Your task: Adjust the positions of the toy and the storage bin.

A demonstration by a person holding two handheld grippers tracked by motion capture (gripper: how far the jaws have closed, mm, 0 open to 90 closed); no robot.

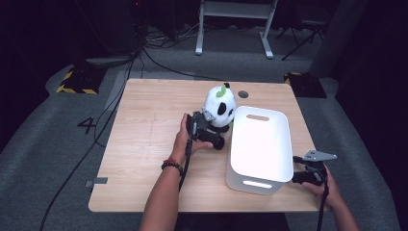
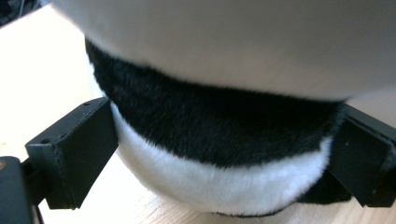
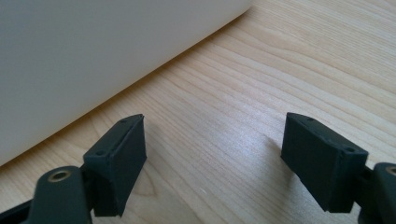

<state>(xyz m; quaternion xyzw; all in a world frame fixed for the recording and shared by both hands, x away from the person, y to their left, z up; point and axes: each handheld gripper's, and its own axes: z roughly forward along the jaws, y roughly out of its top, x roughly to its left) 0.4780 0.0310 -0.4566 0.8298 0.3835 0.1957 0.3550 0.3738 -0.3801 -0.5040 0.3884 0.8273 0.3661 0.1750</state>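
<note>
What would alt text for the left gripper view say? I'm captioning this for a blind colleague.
Close up, the black-and-white body of a plush panda sits between the left gripper's two black jaws, which stand wide at either side of it. The toy rests on a light wooden table, and its upper part is blurred.

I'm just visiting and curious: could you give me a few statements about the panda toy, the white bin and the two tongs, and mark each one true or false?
1. The plush panda stands on the table beside the white bin. True.
2. The panda lies inside the bin. False: it is outside, at the bin's left.
3. The left tongs have the panda's body between their jaws. True.
4. The right tongs hold the bin's rim. False: they are open over bare wood beside the bin.
</note>
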